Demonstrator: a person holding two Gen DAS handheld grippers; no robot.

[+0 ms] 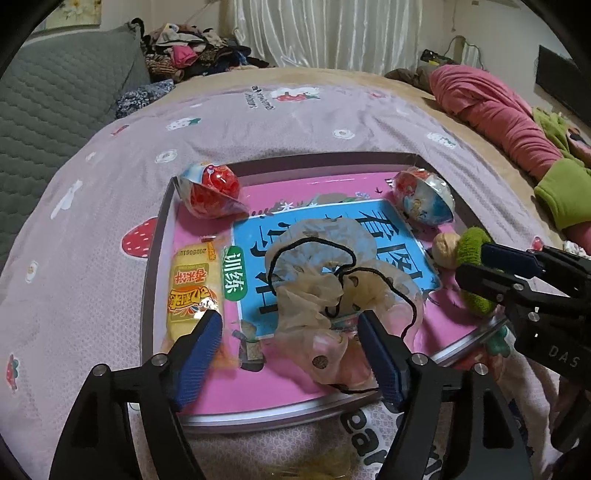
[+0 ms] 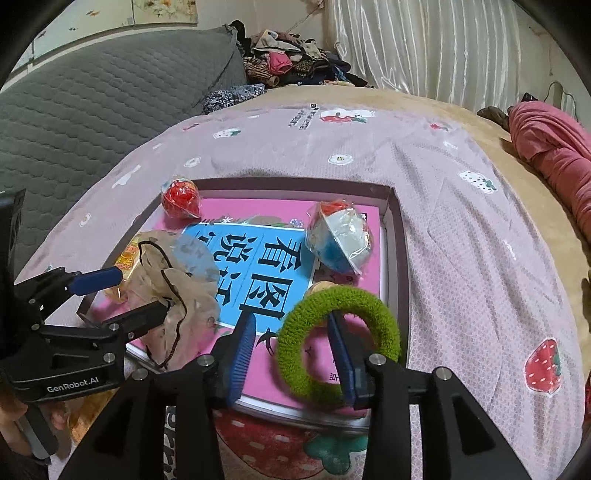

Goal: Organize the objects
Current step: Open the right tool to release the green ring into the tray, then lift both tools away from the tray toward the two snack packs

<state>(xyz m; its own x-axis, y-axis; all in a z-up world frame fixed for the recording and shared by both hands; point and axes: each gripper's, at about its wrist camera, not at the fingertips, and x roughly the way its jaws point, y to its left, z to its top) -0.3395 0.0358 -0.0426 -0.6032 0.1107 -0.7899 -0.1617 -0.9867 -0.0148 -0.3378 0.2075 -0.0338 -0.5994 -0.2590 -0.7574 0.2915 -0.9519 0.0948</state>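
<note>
Right wrist view: green fuzzy ring (image 2: 338, 341) tilted, around right tong.

Tray (image 1: 159, 236) on bed – booklet (image 1: 332, 236) inside, cap (image 1: 325, 280) atop booklet.

bed (image 1: 295, 122), white curtains (image 1: 325, 33), grey headboard (image 1: 55, 103)

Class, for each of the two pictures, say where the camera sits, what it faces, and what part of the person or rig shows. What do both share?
Left wrist: on the left hand-held gripper, facing down at the sheer scrunchie in the tray; the right hand-held gripper enters at right.
Right wrist: on the right hand-held gripper, facing the green hair tie; the left one and fingers show at left.
Shared: tray, blue book, both toy capsules.
</note>
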